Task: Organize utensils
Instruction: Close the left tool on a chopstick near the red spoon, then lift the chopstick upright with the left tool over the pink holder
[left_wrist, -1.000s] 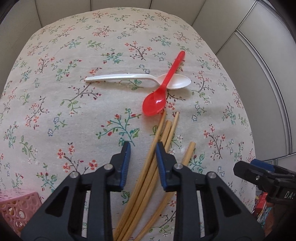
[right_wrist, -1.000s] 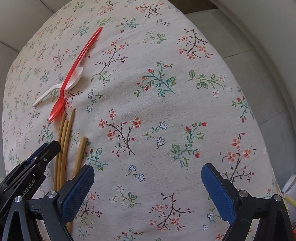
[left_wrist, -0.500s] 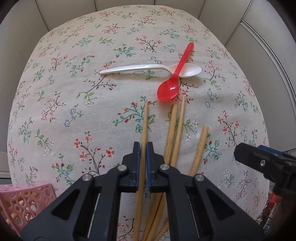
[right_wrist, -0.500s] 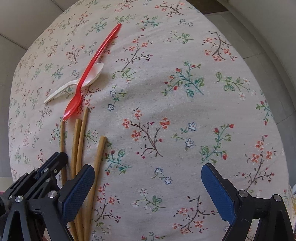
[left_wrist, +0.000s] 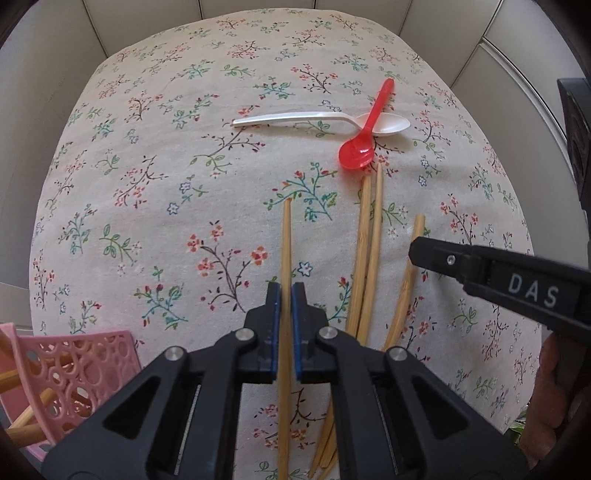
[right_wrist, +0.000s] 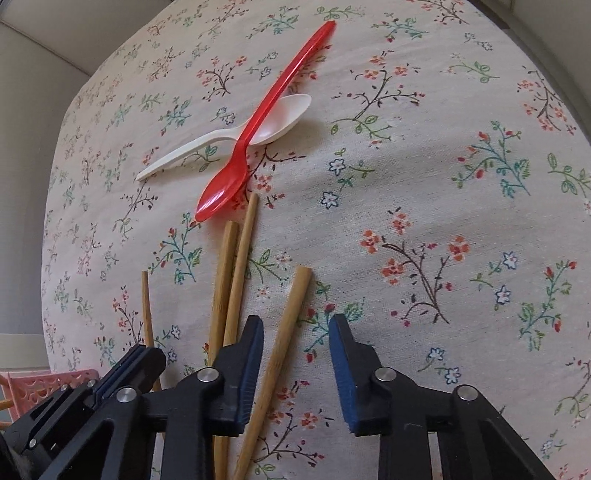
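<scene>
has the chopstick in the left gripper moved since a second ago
Yes. The left gripper has pulled one chopstick leftward out of the bundle; it now lies apart from the other chopsticks, farther from the red spoon.

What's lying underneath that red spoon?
The red spoon lies across the white spoon, its handle crossing the white bowl near the neck. The strip of white spoon directly beneath is covered; elsewhere only the flowered tablecloth shows.
</scene>
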